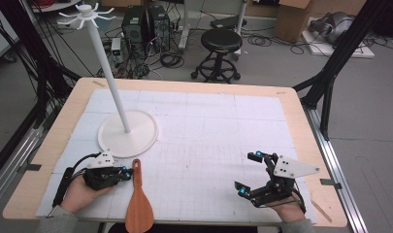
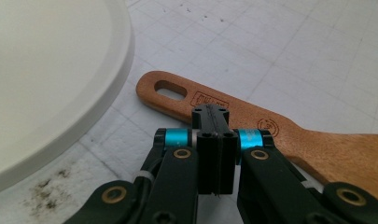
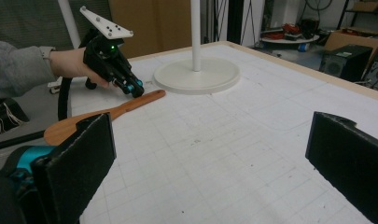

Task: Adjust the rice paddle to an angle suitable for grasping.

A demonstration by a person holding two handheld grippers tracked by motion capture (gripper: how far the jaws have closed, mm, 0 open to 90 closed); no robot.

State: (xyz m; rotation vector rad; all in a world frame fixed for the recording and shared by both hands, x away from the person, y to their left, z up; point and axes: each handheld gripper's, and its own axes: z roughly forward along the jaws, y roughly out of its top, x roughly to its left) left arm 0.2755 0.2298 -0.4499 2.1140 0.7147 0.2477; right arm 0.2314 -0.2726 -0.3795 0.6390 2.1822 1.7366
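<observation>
A wooden spatula (image 1: 139, 203) lies flat on the white gridded mat near the table's front edge, its slotted handle end pointing away from me. My left gripper (image 1: 130, 172) rests on the mat just left of that handle. In the left gripper view its jaws are pressed together, their tips (image 2: 210, 114) over the handle of the spatula (image 2: 317, 149), with nothing between them. My right gripper (image 1: 247, 173) sits at the front right, jaws wide apart and empty. The right gripper view looks between its pads (image 3: 79, 158) to the left gripper (image 3: 136, 88) and spatula (image 3: 107, 112).
A white stand (image 1: 106, 73) with hooked arms on top rises from a round base (image 1: 136, 138) behind the left gripper; base edge (image 2: 46, 70), base (image 3: 196, 77). Beyond the table stand a black stool (image 1: 221, 41) and computer towers (image 1: 145, 22). A black frame leg (image 1: 330, 73) is at right.
</observation>
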